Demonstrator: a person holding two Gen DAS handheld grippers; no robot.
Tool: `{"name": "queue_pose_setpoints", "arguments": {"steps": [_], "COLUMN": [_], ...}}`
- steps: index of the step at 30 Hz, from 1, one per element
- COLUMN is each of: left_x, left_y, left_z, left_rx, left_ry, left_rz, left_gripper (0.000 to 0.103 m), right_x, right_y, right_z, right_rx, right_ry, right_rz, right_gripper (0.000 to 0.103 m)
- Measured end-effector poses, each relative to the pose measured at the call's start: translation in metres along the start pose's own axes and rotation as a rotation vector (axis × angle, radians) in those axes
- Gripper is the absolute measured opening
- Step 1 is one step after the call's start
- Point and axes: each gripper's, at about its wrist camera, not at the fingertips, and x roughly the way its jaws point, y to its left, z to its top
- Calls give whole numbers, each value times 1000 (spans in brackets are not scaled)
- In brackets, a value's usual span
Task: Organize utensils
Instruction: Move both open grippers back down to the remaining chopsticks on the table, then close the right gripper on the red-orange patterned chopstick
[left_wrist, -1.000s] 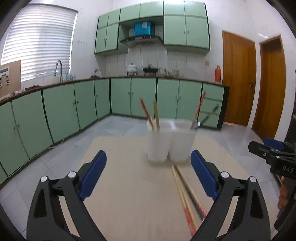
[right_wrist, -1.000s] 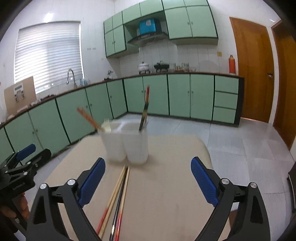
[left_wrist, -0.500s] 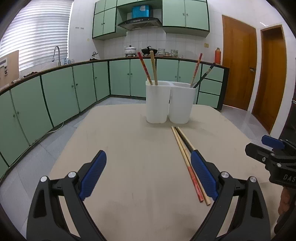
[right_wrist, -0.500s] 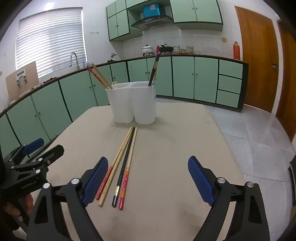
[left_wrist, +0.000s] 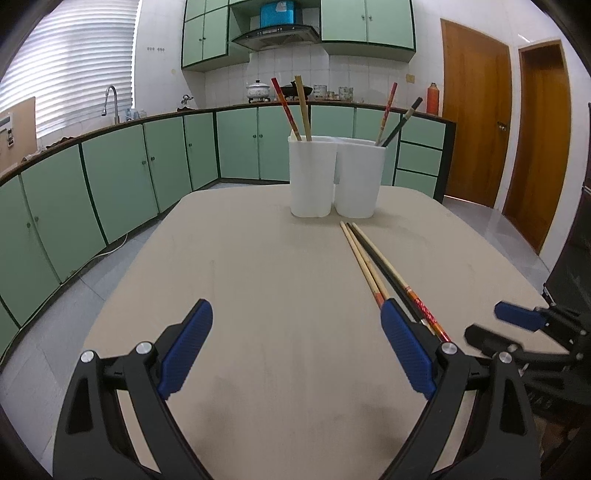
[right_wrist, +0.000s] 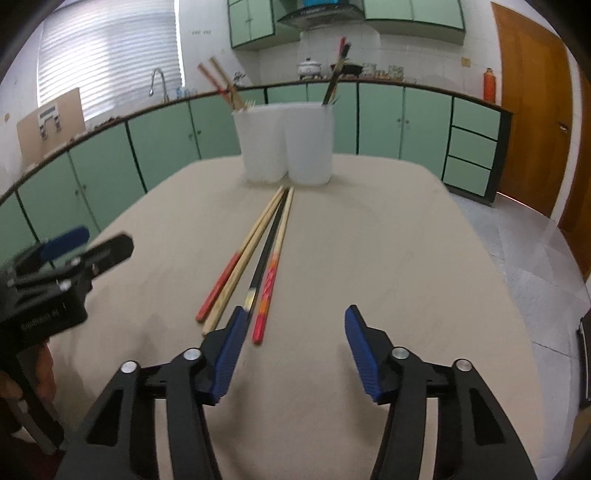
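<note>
Several chopsticks (left_wrist: 373, 266) lie side by side on the beige table (left_wrist: 240, 266), pointing at a white two-compartment holder (left_wrist: 336, 177). Each compartment of the holder has two chopsticks standing in it. My left gripper (left_wrist: 295, 317) hangs open over bare table, its right finger (left_wrist: 402, 343) covering the chopsticks' near ends. My right gripper (right_wrist: 294, 325) is closing low over the table. The orange-patterned chopstick (right_wrist: 271, 273) ends just inside the right gripper's left finger (right_wrist: 227, 350), and no pad presses it. Beside it lie a black, a plain wooden and a red-ended chopstick (right_wrist: 236, 273). The holder (right_wrist: 288, 147) stands beyond them.
The other gripper shows in each view: the right gripper (left_wrist: 524, 325) at the table's right edge, the left gripper (right_wrist: 70, 254) at the left with a hand under it. Green kitchen cabinets (left_wrist: 110, 177) ring the room and wooden doors (left_wrist: 472, 125) stand at the right.
Both grippers have come down toward the table and tilted downward. The right gripper's jaws have narrowed and now sit at the chopsticks' near ends. The chopsticks and holder have not moved.
</note>
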Motion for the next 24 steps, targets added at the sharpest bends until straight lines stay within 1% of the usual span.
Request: {"name": "queue_pose_setpoints", "arguments": {"steps": [7, 14, 17, 21, 22, 24], "left_x": [1, 4, 5, 7, 7, 9], "left_y": [-1, -4, -5, -5, -6, -8], "left_z": [-1, -3, -5, -4, -5, -5], "left_rx": [-3, -2, -1, -4, -4, -1], "left_ry": [9, 22, 25, 32, 35, 40], "left_rz": [3, -1, -1, -3, -4, -7], "left_gripper": [90, 90, 90, 90, 90, 90], "right_x": [12, 15, 17, 19, 19, 19], "right_y": [9, 13, 15, 19, 20, 21], "right_z": [-13, -10, -9, -8, -8, -8], "right_rx": [-24, -33, -32, -37, -43, -47], "right_ry": [43, 48, 50, 49, 49, 51], "right_rz": [-4, -20, -27, -25, -23, -21], "right_gripper": [39, 34, 30, 18, 13, 6]}}
